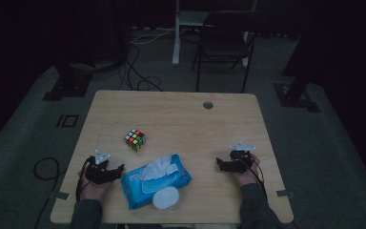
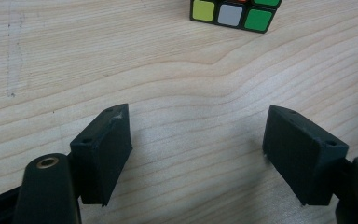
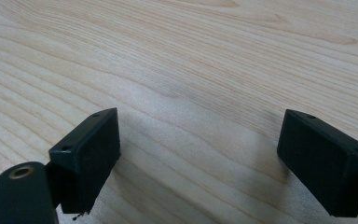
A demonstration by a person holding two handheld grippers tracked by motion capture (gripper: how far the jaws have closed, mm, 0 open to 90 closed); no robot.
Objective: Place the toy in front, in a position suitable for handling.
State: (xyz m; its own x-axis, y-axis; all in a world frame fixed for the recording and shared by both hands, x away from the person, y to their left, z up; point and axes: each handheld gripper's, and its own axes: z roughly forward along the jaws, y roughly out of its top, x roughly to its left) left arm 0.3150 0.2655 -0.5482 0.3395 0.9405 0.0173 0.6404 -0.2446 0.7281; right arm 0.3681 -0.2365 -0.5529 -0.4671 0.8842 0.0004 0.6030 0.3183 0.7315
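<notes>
A blue pack of wet wipes (image 1: pixel 155 182) lies on the worktop (image 1: pixel 181 119) near its front edge, between the two grippers. The pack is the one container here: its round white lid (image 1: pixel 165 198) is flipped open toward the person, and a crumpled white wipe (image 1: pixel 158 168) sticks up out of the opening at the top of the pack. How many wipes remain inside cannot be told.

The left gripper (image 1: pixel 116 171) rests low over the worktop just beside the pack's left end, its jaws spread wide with nothing between them; in the left gripper view (image 2: pixel 196 154) only bare wood grain lies in the gap. The right gripper (image 1: pixel 220 165) sits well apart from the pack on its right side, jaws likewise spread and empty, and the right gripper view (image 3: pixel 198 161) shows plain worktop between them.

A Rubik's cube (image 1: pixel 135 139) stands on the worktop beyond the pack and a little to its left, apart from it. In the left gripper view, the cube's edge (image 2: pixel 235 14) appears ahead of the jaws, showing yellow, white and green squares.

A dark folding chair (image 1: pixel 224 40) stands on the floor beyond the worktop.
</notes>
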